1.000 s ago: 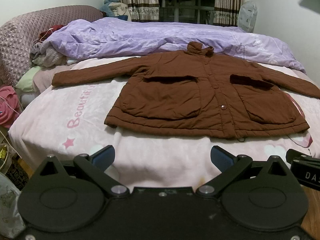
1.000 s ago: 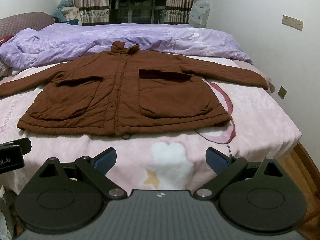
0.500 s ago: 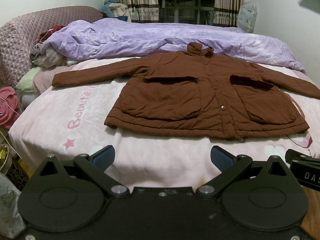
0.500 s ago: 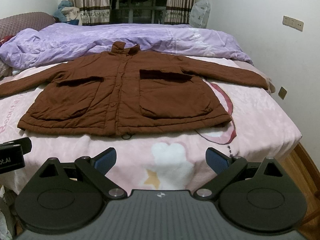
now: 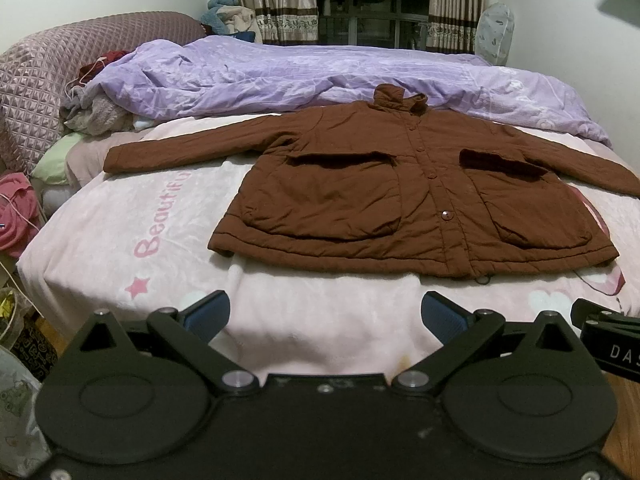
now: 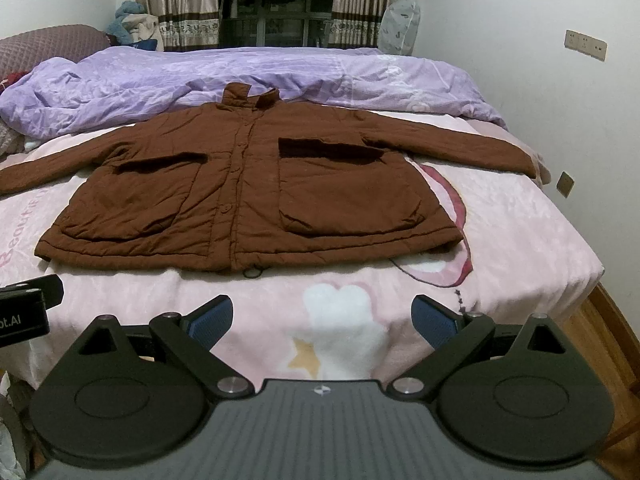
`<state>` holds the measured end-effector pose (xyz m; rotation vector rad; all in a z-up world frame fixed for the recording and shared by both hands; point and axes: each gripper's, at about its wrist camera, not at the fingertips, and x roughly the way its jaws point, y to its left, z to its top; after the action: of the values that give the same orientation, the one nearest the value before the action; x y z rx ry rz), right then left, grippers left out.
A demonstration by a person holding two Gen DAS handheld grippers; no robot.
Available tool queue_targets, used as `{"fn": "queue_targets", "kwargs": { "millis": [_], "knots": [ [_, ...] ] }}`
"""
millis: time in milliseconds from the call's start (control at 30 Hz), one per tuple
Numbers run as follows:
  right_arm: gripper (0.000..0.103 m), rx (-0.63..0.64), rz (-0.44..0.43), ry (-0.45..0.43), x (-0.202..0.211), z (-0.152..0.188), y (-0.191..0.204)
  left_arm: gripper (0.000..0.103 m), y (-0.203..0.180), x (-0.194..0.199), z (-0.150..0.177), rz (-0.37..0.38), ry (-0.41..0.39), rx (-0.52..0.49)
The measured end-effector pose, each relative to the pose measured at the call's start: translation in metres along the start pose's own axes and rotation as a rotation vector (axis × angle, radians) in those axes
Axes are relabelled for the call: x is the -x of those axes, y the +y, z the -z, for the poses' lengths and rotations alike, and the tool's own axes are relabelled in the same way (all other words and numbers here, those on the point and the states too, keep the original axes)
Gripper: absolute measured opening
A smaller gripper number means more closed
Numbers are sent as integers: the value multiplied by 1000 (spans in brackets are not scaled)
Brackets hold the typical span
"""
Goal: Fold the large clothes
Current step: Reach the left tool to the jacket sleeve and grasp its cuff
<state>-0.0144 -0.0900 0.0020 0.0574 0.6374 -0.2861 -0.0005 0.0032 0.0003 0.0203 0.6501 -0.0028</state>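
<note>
Jacket [image 5: 420,200] lies flat on the bed [image 5: 120,240]; my tools [image 5: 326,316] [image 6: 322,316] gape empty before its hem, so I'd pinch sleeves first.

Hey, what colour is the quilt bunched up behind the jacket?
Light purple quilt, with a faint pale print; clearest in the right wrist view.

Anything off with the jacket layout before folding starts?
Nothing stands out. The brown jacket lies flat, front up and buttoned, sleeves spread on the pink blanket; its collar touches the purple duvet.
</note>
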Motion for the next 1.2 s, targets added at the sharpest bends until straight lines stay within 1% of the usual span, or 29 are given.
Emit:
{"fn": "queue_targets", "kwargs": {
  "millis": [367, 467, 567, 733, 867, 933, 1000, 1100, 1200],
  "knots": [
    [103, -3, -8, 6, -4, -3, 4, 103, 0, -9, -1, 4, 12, -3],
    [103, -8, -14, 12, -19, -10, 3, 103, 5, -18, -5, 4, 25, 14],
    [103, -8, -19, 4, -28, -21, 3, 103, 14, -30, -13, 33, 31, 44],
    [103, 3, 5, -17, -46, -45, 3, 103, 37, -59, -31, 44, 35, 91],
    [103, 5, 26, -33, -63, -69, 1, 103, 68, -87, -55, 19, 14, 131],
    [103, 0, 28, -31, -74, -81, 0, 103, 87, -102, -67, 44, 2, 167],
    [103, -12, 25, -27, -85, -95, -1, 103, 115, -122, -81, 73, -2, 237],
    [103, -34, 17, -39, -103, -115, -2, 103, 153, -151, -97, 53, -14, 327],
    [103, -56, 32, -51, -125, -135, 0, 103, 189, -179, -113, 2, -36, 407]
  ]
}}
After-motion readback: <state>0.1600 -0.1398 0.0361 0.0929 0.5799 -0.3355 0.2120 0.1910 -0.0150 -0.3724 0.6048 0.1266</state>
